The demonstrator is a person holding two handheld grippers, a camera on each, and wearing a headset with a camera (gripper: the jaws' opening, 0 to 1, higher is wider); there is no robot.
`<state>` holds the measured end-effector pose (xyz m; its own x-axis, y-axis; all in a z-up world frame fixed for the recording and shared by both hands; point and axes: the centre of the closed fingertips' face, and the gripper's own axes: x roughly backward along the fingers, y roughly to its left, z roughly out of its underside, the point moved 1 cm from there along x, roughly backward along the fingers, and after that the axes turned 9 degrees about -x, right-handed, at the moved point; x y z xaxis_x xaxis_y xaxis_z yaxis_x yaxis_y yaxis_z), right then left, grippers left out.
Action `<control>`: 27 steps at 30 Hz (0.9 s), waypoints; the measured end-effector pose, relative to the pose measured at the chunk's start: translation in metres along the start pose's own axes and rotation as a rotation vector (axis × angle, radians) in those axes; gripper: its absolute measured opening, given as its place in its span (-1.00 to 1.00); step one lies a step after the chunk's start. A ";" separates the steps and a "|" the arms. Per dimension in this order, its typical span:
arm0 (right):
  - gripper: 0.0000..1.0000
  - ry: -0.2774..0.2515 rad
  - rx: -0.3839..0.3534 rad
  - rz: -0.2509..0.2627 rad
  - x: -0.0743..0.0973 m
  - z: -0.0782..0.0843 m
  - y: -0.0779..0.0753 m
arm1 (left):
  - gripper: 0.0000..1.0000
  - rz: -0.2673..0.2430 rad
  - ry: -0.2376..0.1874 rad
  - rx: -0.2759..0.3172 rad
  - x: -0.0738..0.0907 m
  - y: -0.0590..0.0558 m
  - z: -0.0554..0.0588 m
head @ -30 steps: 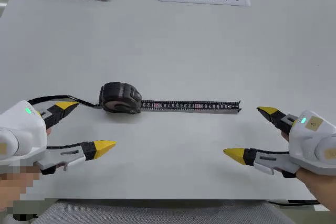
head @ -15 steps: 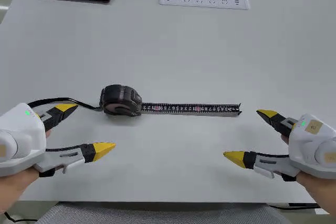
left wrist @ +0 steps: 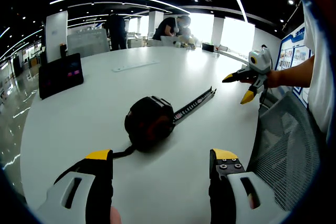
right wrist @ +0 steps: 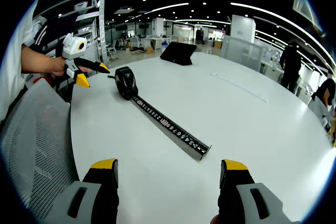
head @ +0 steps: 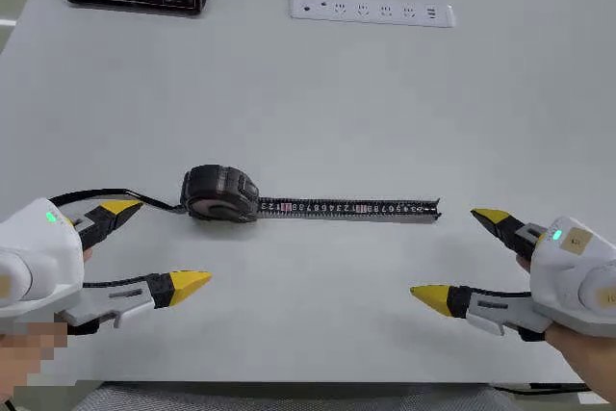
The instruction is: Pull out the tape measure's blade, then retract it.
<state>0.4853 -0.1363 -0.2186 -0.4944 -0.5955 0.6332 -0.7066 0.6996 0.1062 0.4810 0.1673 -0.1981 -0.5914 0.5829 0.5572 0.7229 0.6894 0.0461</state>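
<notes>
The tape measure (head: 219, 195) lies near the tabletop's (head: 318, 93) front edge with its blade (head: 348, 208) extended. The left tongs (head: 164, 243) and right tongs (head: 454, 253) are spread and empty. The housing (left wrist: 149, 123) is likely rigid and weighty: grip its flanks. The blade is thin and springy: pinch the end hook (head: 437, 207).

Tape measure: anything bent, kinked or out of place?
Nothing stands out. The blade lies straight and flat on the table, pulled out of the case, with no kink visible. The left gripper and right gripper are open, apart from it.

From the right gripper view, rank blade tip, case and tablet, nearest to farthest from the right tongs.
1. Blade tip, just ahead of the right tongs.
2. Case, farther off, to the left.
3. Tablet, beyond the case.
</notes>
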 end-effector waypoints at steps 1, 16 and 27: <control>0.56 0.001 0.000 0.000 0.000 0.001 0.000 | 0.44 0.000 0.000 0.001 0.000 0.000 0.000; 0.56 0.005 0.002 -0.001 -0.002 0.001 -0.001 | 0.44 -0.009 -0.003 0.002 0.002 0.003 0.000; 0.56 0.004 0.003 0.001 -0.001 0.001 -0.001 | 0.44 -0.005 -0.007 0.003 0.000 0.003 -0.003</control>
<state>0.4866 -0.1366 -0.2200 -0.4926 -0.5933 0.6366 -0.7078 0.6988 0.1035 0.4839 0.1678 -0.1958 -0.5980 0.5823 0.5508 0.7186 0.6939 0.0465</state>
